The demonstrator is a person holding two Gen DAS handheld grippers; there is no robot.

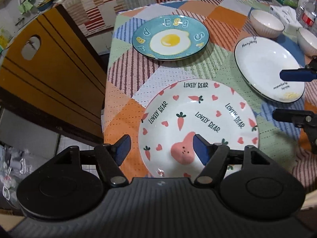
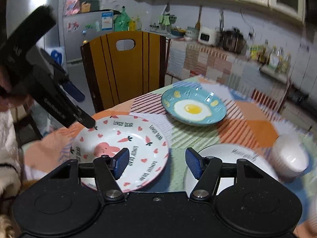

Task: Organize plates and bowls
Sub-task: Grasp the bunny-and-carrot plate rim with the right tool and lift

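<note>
At the bottom of the left wrist view the left tool [image 1: 161,148] stood wide open, holding nothing — its blue pads spread over the near rim of the bear plate [image 1: 198,127], one pad outside the rim, the other above the pink bear; the plate lay flat on the patchwork cloth of the bench [image 1: 126,75]. At the right edge of that frame the right tool [image 1: 285,95] was also open and empty, its upper finger over the white plate [image 1: 265,67]; in the right wrist view its pads [image 2: 120,162] hung between the bear plate and the white plate. Farther up, centre frame, sat the egg plate [image 1: 170,39]; at upper right, two white bowls [image 1: 265,22] — near each other, beside the white plate.
</note>
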